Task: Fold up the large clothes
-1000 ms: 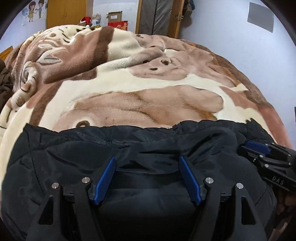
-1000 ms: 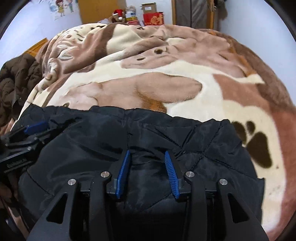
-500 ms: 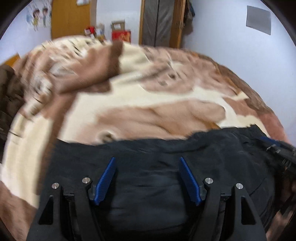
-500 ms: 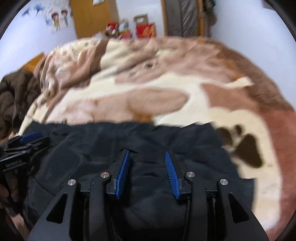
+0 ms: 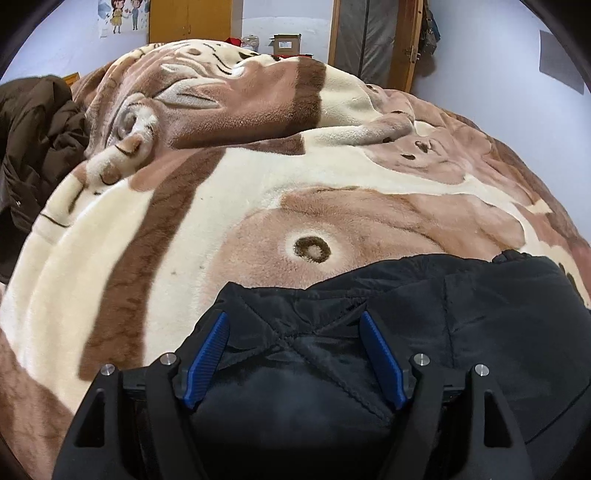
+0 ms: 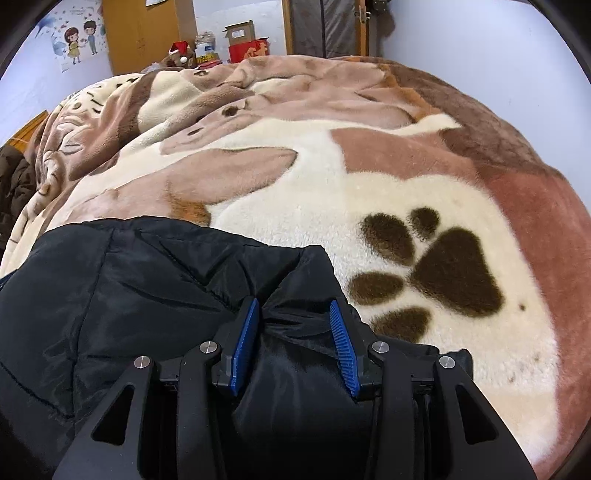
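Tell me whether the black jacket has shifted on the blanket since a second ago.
Yes. The black jacket has slid toward the camera, baring more blanket around the paw print.

We see the black quilted padded jacket (image 5: 480, 314) lying on the near edge of the plush brown-and-cream animal-print blanket (image 5: 258, 192). Its left corner sits between the left gripper (image 5: 295, 354) fingers, its right corner between the right gripper (image 6: 295, 347) fingers. A dark brown puffy coat (image 5: 33, 140) is heaped at the blanket's far left. Cardboard boxes (image 6: 240, 31) stand behind the blanket, against the far wall
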